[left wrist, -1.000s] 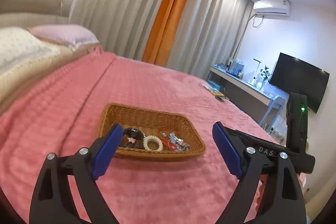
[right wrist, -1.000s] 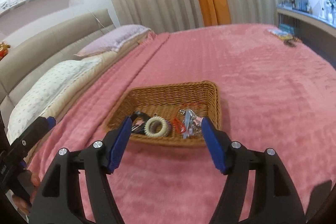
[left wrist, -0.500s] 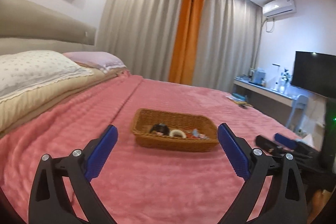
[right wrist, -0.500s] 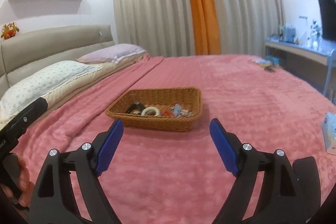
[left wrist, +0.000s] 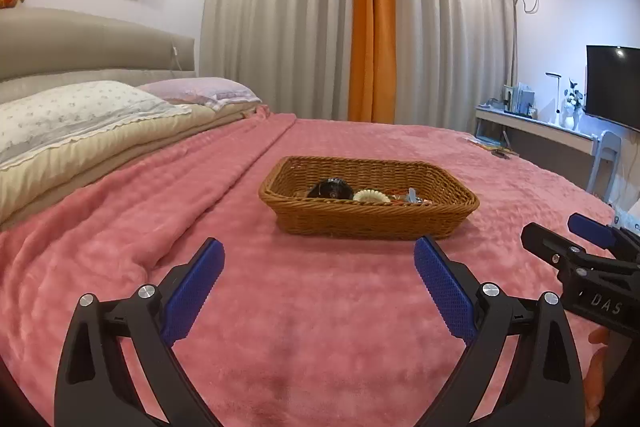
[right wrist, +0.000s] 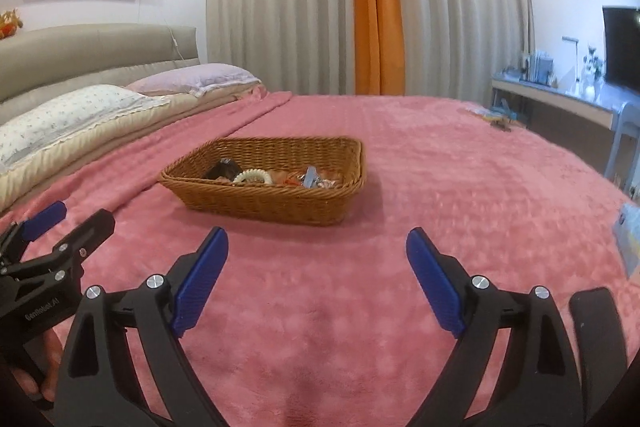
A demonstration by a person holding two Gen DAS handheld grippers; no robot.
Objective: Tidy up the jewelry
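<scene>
I had both tools low over the pink blanket (left wrist: 320,327), short of the basket (left wrist: 368,217); the left gripper (left wrist: 318,269) stood with its jaws wide apart and nothing between them, and the right gripper (right wrist: 317,259) was spread the same way, empty too; each showed at the edge of the other's view, side by side and apart. The jewelry sat inside the basket, bunched along its near wall: a dark round piece (left wrist: 331,188), a cream ring (right wrist: 253,177) beside it, and a tangle of red and blue bits (right wrist: 306,179) I could not tell apart. I saw nothing loose on the blanket near the basket; some small items (right wrist: 494,117) lay at the bed's far edge, too small to name. I judged the gathering done as far as these views showed; if those far items belonged, they were what was left.
</scene>
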